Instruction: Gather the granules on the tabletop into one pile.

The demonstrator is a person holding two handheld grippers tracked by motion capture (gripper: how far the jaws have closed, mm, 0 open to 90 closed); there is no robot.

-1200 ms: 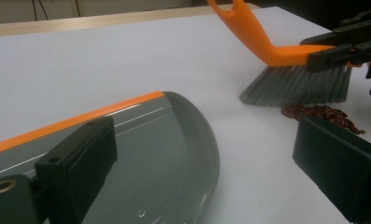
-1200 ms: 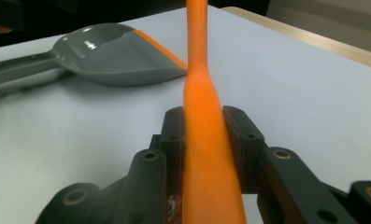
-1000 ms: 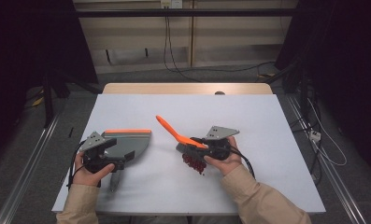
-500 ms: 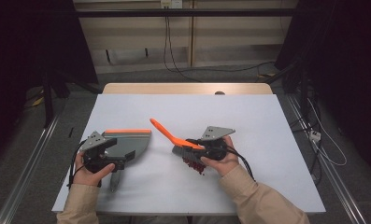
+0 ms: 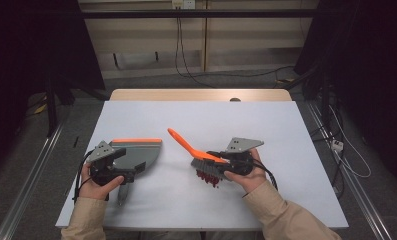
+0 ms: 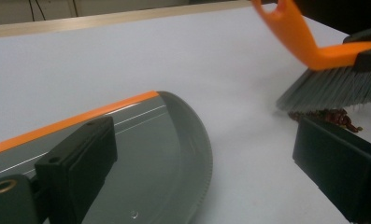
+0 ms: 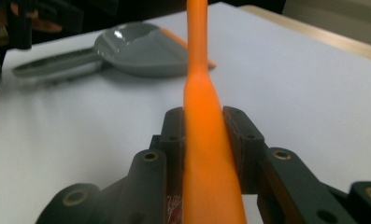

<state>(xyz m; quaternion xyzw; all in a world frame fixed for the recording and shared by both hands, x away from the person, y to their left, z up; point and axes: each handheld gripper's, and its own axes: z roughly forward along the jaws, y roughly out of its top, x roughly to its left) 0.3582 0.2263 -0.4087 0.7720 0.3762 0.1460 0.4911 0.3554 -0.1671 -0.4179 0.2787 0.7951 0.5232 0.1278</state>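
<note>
High view: right gripper [image 5: 221,162] jaws clamped on orange brush [image 5: 198,152] over red crumbs [image 5: 207,176]; left gripper [image 5: 117,170] jaws seemingly open around grey dustpan [image 5: 136,155], grip unclear. Best swept leftward, bristles kept low on counter [image 5: 196,115].

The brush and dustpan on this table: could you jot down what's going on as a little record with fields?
work in hand: sweeping reddish-brown crumbs toward a dustpan
brush: orange handle, grey bristles, clamped in the right tool
crumbs: small pile under the bristles
dustpan: grey with an orange front edge, lying flat, apart from the crumbs
left tool: at the dustpan's handle end, jaws wide either side of the pan's rear; a grip cannot be told
table: white top
</note>
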